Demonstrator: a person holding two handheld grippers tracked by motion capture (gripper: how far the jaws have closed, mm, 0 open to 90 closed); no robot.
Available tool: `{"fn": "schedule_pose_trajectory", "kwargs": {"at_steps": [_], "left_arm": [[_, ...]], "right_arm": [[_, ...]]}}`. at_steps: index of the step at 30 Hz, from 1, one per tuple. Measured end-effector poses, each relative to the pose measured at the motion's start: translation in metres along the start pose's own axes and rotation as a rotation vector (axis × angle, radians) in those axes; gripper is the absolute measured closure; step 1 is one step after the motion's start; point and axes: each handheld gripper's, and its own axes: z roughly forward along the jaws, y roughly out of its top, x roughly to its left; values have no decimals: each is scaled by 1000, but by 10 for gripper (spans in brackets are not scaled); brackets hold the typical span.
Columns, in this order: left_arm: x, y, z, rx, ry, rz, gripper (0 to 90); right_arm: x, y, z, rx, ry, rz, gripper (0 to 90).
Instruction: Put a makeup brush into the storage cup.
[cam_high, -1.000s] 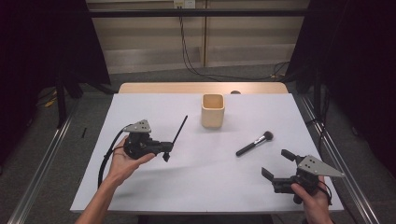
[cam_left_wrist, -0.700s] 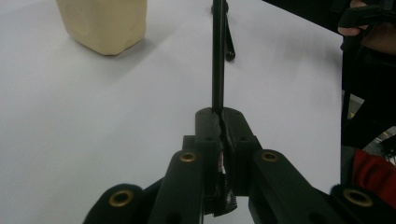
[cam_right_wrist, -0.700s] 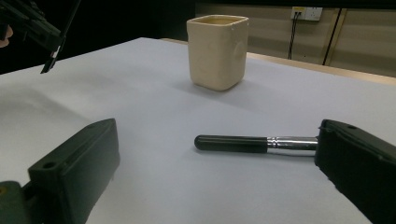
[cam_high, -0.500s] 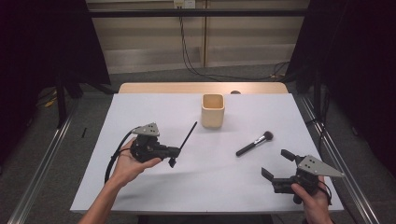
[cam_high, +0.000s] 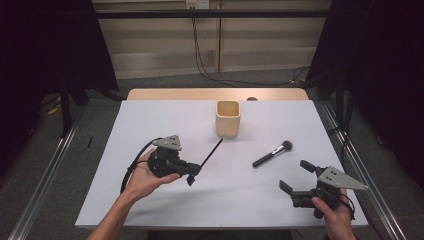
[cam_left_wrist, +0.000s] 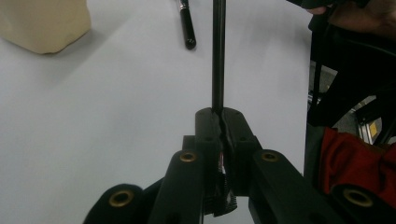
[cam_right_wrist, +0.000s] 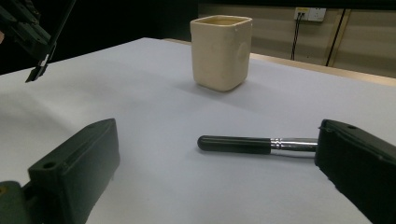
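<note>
My left gripper (cam_high: 192, 172) is shut on a thin black stick (cam_high: 212, 151) and holds it off the white table (cam_high: 150, 125); the stick points up and away toward a beige square cup (cam_high: 228, 118). In the left gripper view the stick (cam_left_wrist: 218, 56) rises straight out of the closed jaws of the left gripper (cam_left_wrist: 221, 119). A black-handled makeup brush (cam_high: 272, 154) lies flat right of centre. My right gripper (cam_high: 295, 175) is open at the front right, just short of the brush. In the right gripper view the brush handle (cam_right_wrist: 247, 144) lies between and beyond the spread jaws, with the cup (cam_right_wrist: 220, 51) behind it.
The cup (cam_left_wrist: 42, 23) and the brush handle (cam_left_wrist: 187, 28) lie ahead of the left gripper. The left gripper (cam_right_wrist: 28, 28) hangs at the upper left of the right gripper view. Black curtains and metal rails flank the table. A wooden strip (cam_high: 215, 94) edges its far side.
My left gripper has carried the stick to the right and slightly toward the person. The right gripper, cup and brush have not moved.
</note>
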Motion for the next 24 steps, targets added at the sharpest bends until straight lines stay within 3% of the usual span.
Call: {"fn": "schedule_pose_trajectory", "kwargs": {"at_steps": [7, 12, 16, 24], "left_arm": [[-6, 7, 4, 37, -19, 25, 861], [-13, 13, 11, 112, -29, 57, 861], [-16, 18, 15, 151, -49, 80, 861], [-19, 25, 20, 220, -49, 107, 861]], "right_arm": [[1, 0, 1, 1, 17, -3, 0], [2, 0, 2, 3, 27, -8, 0], [3, 0, 3, 9, 33, -3, 0], [3, 0, 4, 10, 46, -11, 0]]}}
